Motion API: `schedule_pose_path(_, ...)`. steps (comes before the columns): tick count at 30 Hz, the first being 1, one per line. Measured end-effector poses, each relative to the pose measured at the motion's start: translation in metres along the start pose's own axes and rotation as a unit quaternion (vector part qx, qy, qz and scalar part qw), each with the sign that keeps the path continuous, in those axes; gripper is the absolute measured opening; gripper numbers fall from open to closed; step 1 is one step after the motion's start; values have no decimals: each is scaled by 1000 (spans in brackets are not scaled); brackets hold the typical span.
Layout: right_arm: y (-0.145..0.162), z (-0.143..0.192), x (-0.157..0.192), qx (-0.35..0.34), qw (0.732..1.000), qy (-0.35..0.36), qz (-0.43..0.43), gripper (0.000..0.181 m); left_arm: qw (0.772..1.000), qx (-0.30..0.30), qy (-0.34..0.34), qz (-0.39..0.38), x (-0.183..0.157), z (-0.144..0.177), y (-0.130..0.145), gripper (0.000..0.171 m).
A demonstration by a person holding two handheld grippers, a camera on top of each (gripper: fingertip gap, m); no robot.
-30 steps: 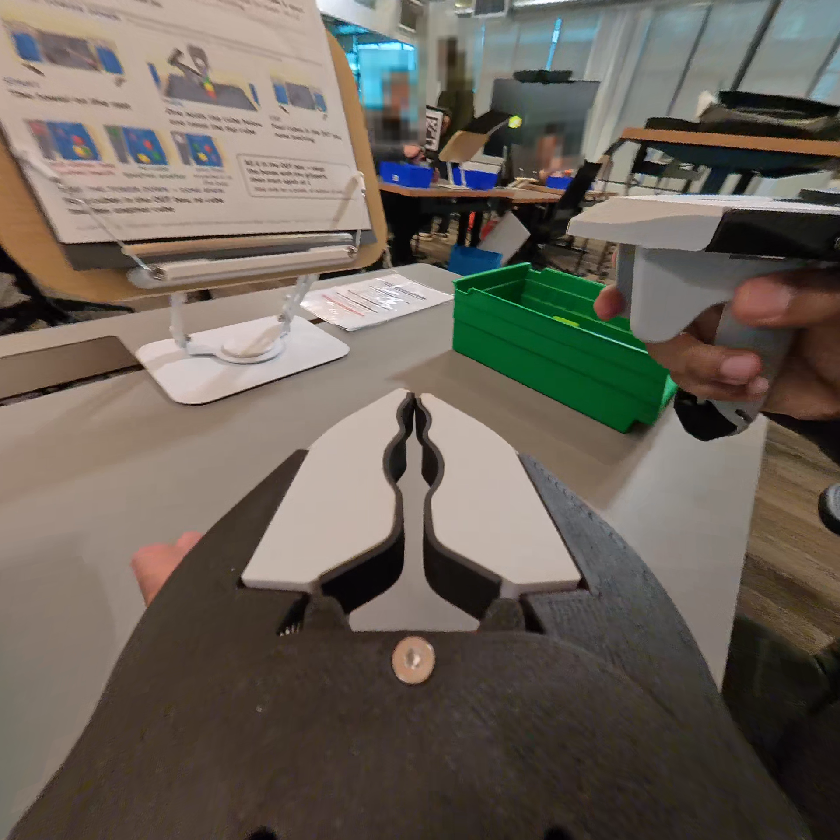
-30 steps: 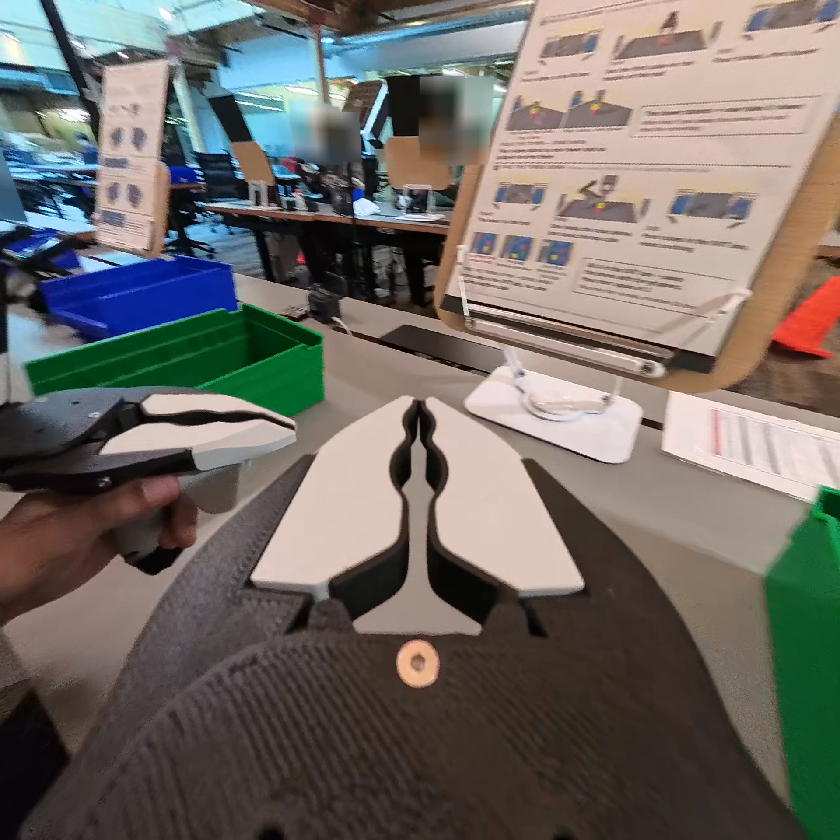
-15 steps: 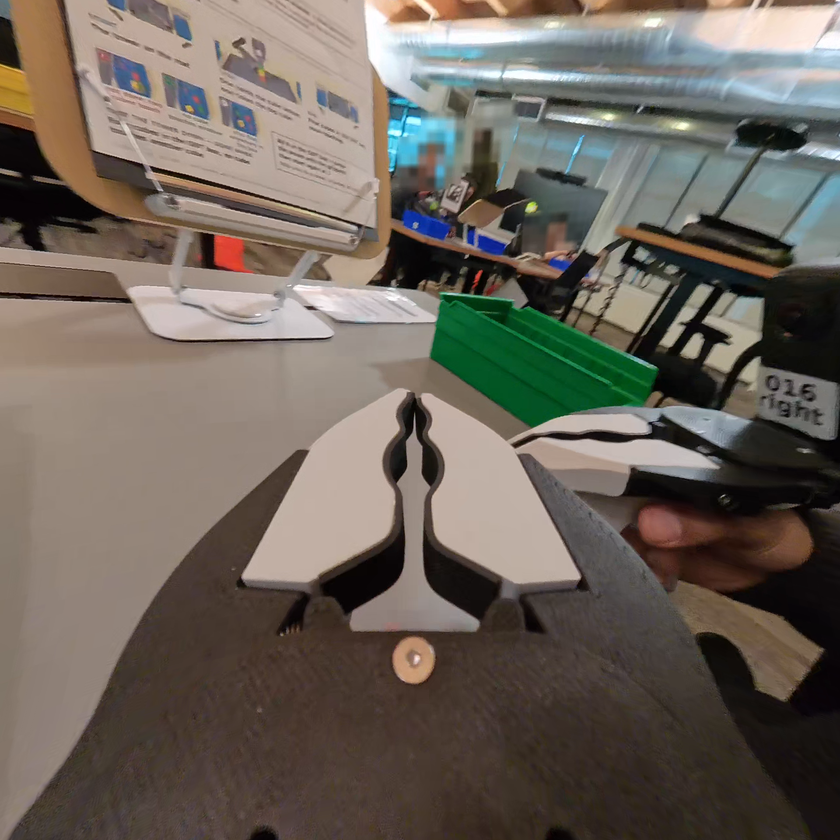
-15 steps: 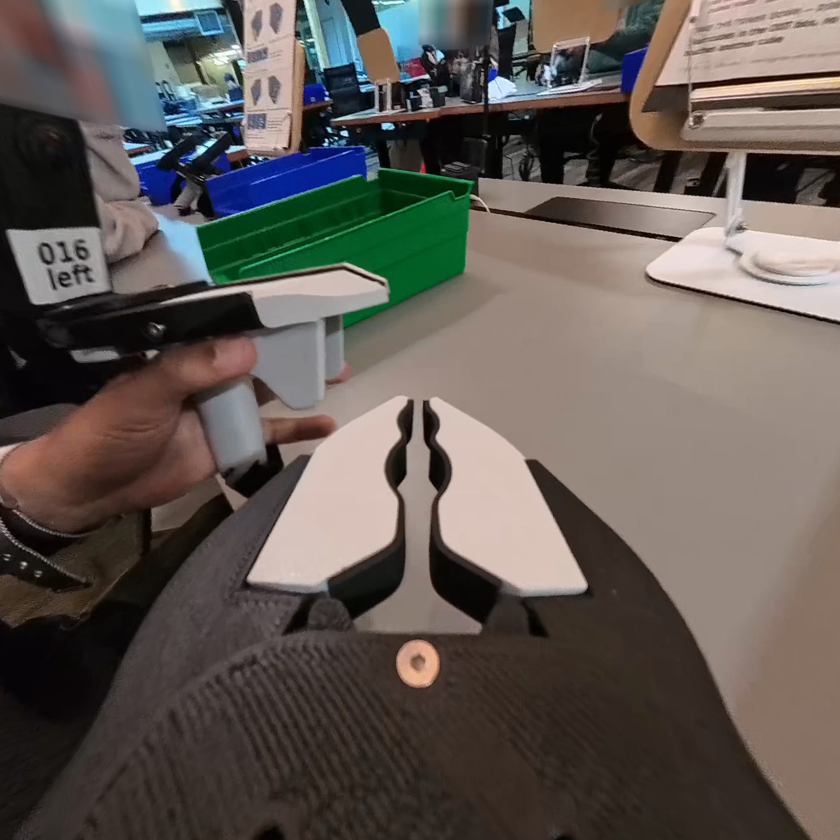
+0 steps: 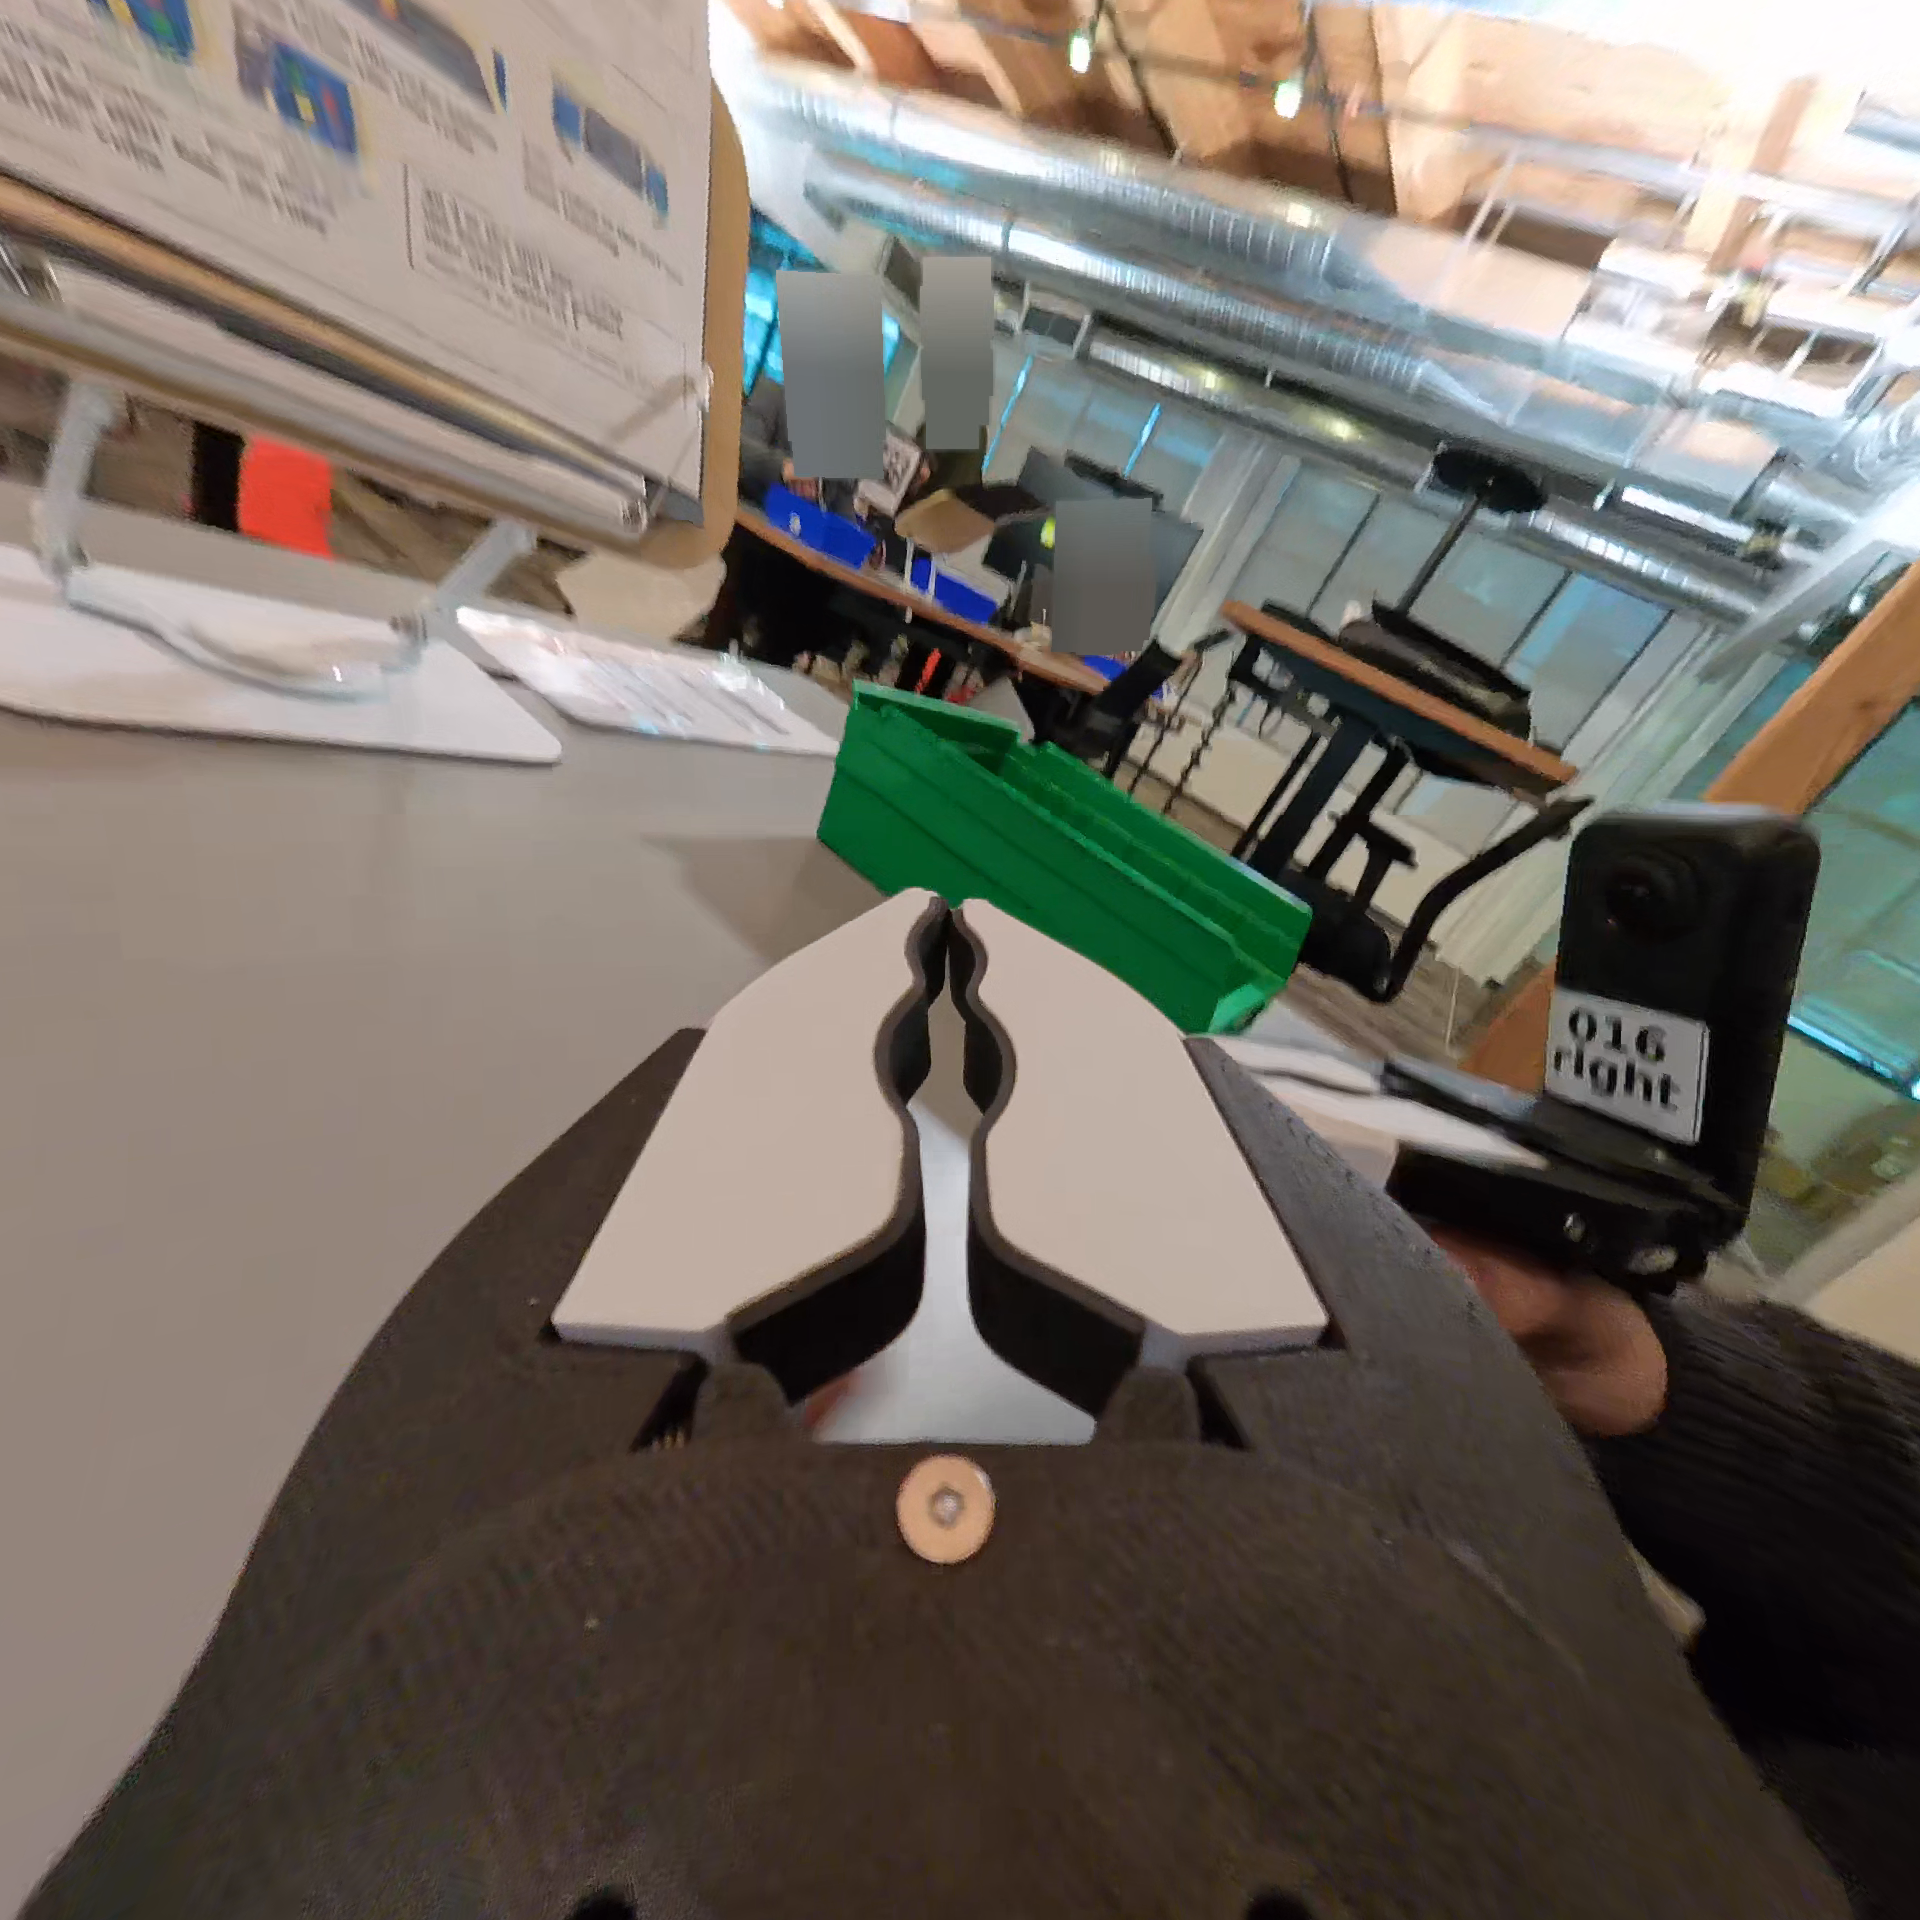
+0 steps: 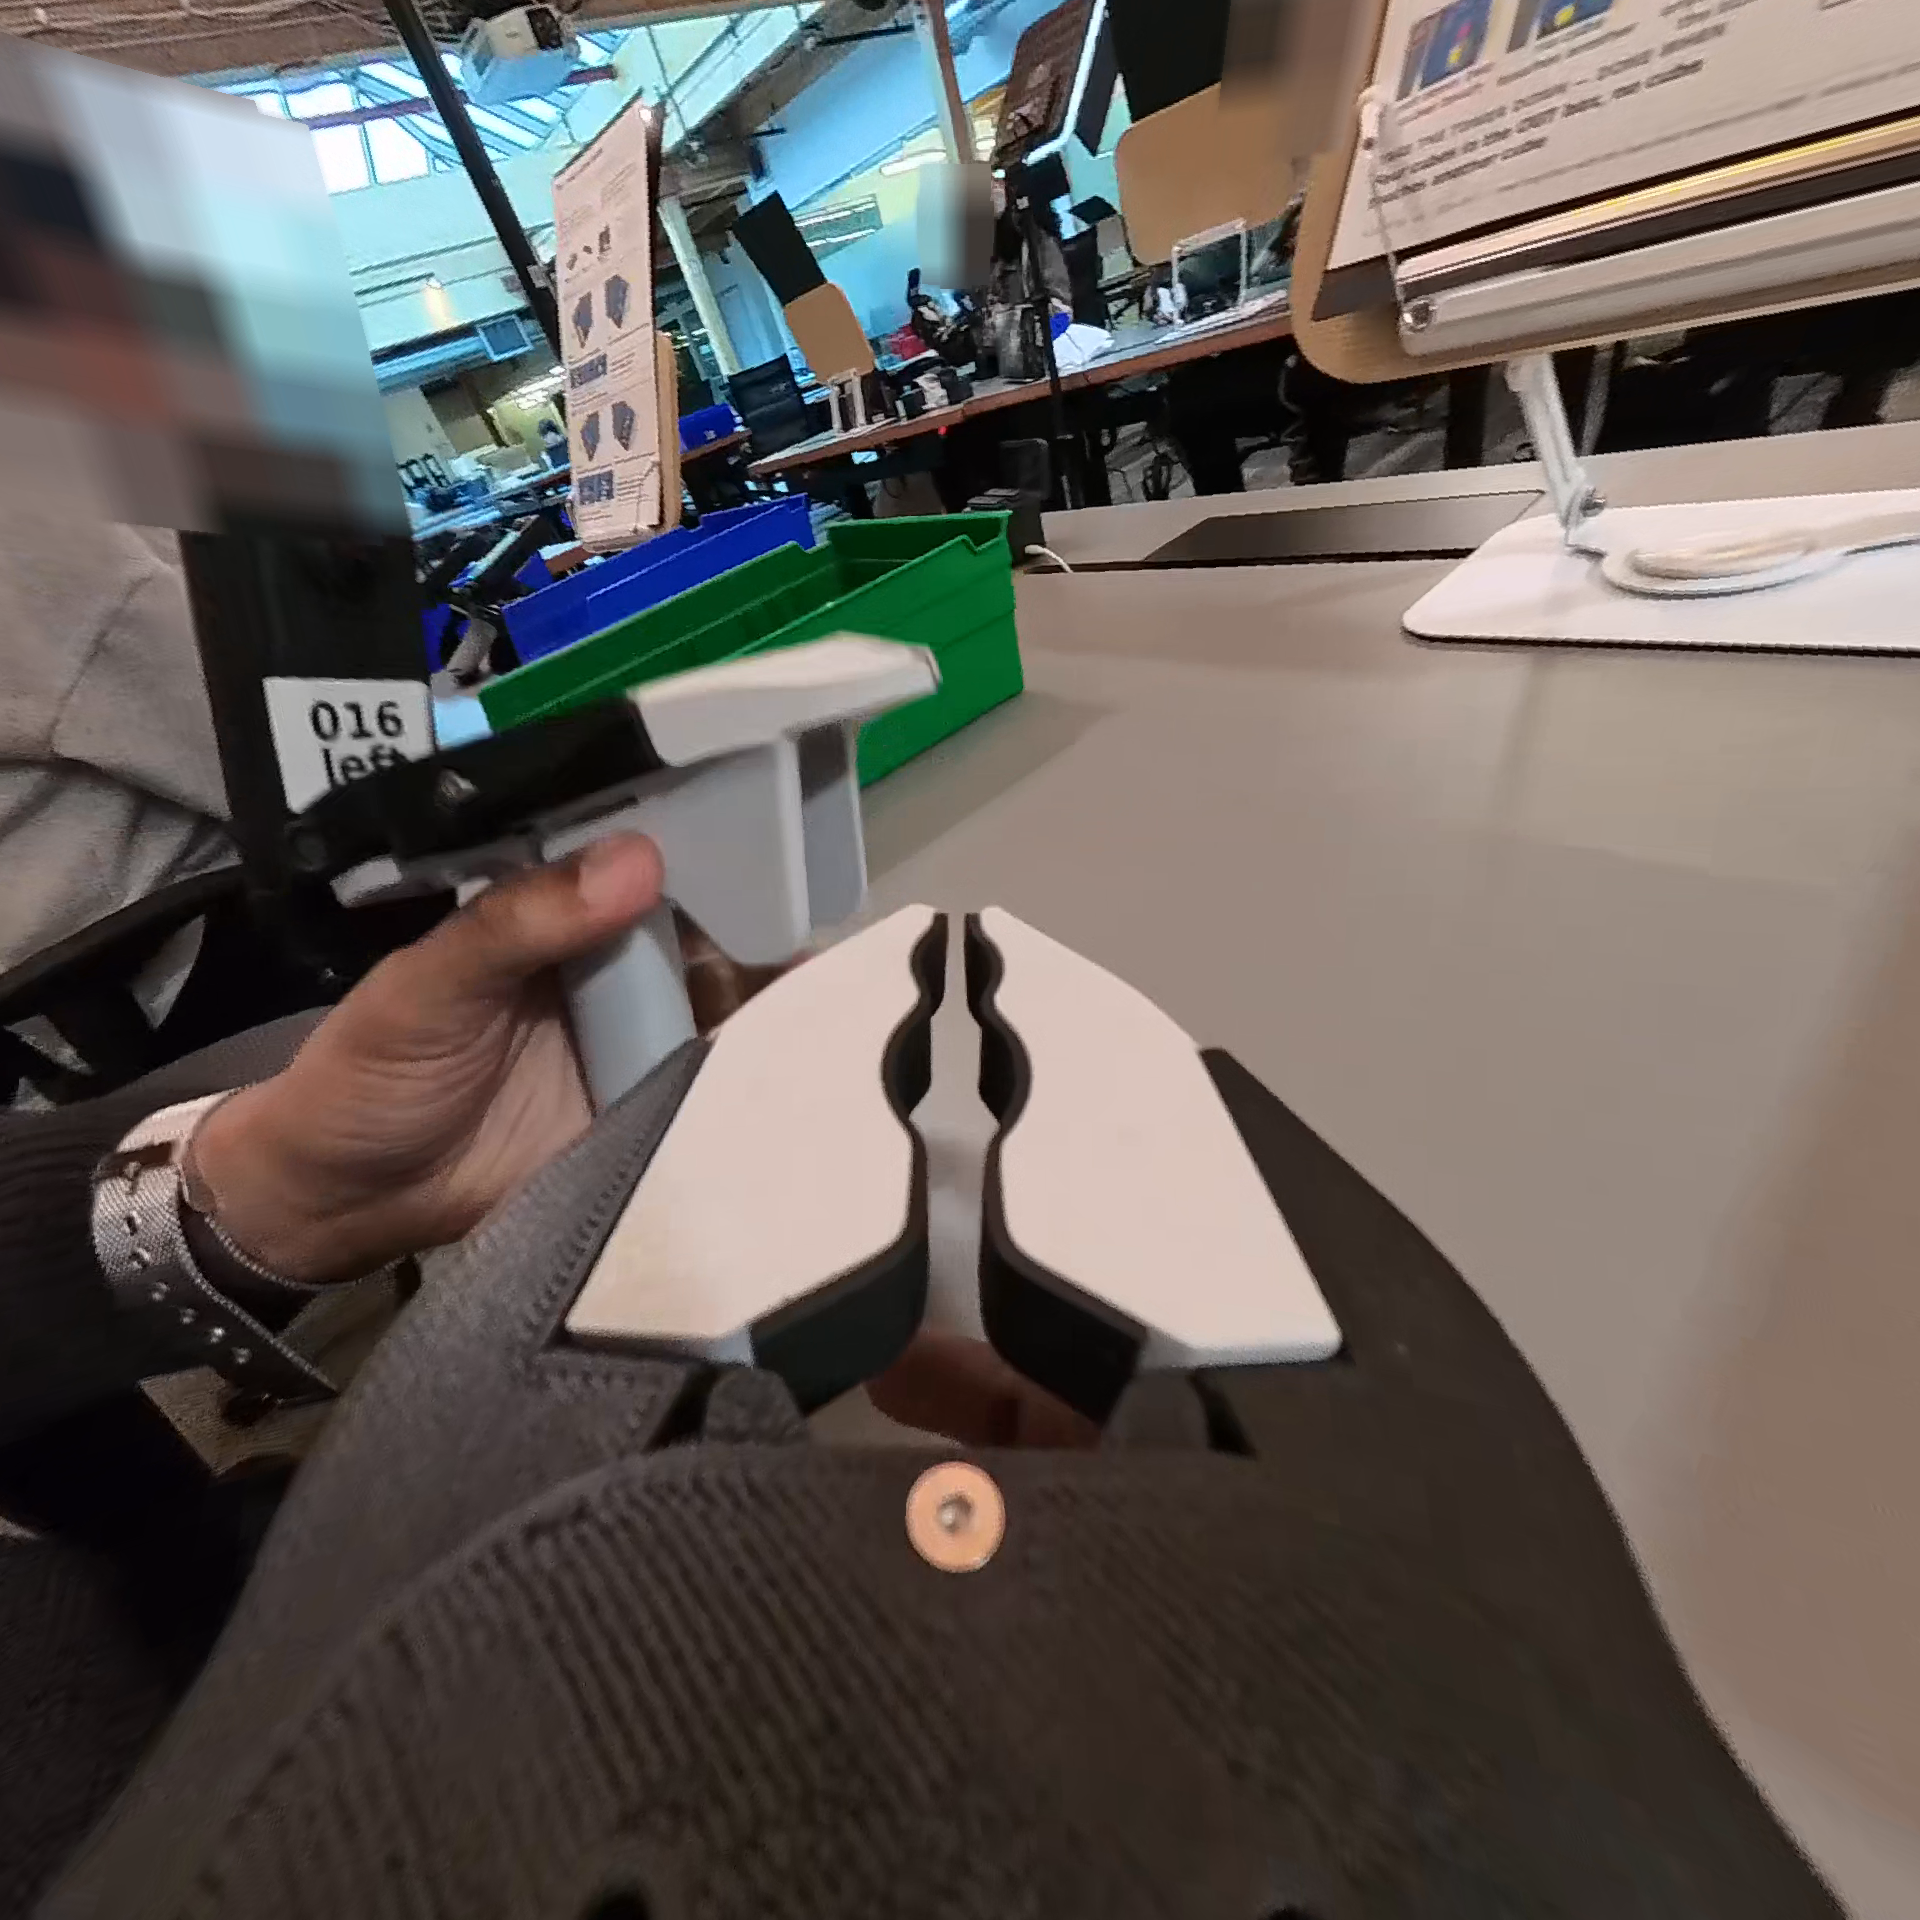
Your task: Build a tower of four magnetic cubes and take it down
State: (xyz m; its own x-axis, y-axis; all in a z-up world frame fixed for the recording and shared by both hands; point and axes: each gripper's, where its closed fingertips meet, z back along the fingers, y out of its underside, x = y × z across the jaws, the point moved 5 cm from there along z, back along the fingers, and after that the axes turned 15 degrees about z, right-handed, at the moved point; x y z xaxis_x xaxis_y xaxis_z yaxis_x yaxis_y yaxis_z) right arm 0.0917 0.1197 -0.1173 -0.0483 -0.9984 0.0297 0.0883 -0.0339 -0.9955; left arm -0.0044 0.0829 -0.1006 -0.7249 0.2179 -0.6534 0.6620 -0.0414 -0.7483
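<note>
my left gripper [image 5: 948, 920] and right gripper [image 6: 957, 920] are both closed on nothing, above the grey table [image 5: 312, 987]. the green bin [image 5: 1049, 883] lies ahead, its inside hidden.

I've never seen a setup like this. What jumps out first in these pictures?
Two handheld grippers with white fingers fill the foreground, the left gripper and the right gripper, both shut and empty above a grey table. A hand grips the left one's handle. Green bins stand out at either side: one green bin at the table's right edge, another green bin at its left.
</note>
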Motion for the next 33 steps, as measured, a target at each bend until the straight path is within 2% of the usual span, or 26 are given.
schedule_pose_path(1, 1, 3, -2, 3, 1000, 7, 2, 3, 1000, -8, 7, 2, -3, -2, -4, 0)
schedule_pose_path(4, 3, 12, -6, 7, 1000, 28, 9, 3, 999, 46, 4, 14, -4, -12, -3, 0)
schedule_pose_path(6, 4, 18, -8, 8, 999, 40, 13, 3, 997, 80, -15, 4, 2, -17, -1, 0)
schedule_pose_path(8, 6, 24, -9, 11, 998, 51, 16, 4, 995, 88, -37, -19, 7, -22, -1, 0)
schedule_pose_path(12, 9, 34, -13, 19, 997, 71, 15, 5, 982, 92, -129, -104, 16, -33, -1, 0)
schedule_pose_path(15, 11, 40, -16, 23, 996, 88, 13, 5, 952, 78, -210, -209, 24, -38, 0, 0)
schedule_pose_path(19, 14, 47, -19, 31, 994, 106, 12, 5, 946, 55, -222, -232, 26, -43, 1, 0)
schedule_pose_path(23, 15, 52, -21, 33, 992, 118, 12, 5, 948, 56, -170, -263, 21, -48, 3, 0)
schedule_pose_path(27, 16, 53, -22, 36, 992, 123, 9, 5, 957, 59, -161, -233, 22, -53, 1, 0)
schedule_pose_path(31, 17, 52, -22, 38, 992, 120, 5, 4, 960, 63, -183, -202, 29, -54, -2, 0)
schedule_pose_path(33, 16, 50, -21, 36, 993, 115, -3, 5, 955, 60, -197, -214, 33, -54, -4, 0)
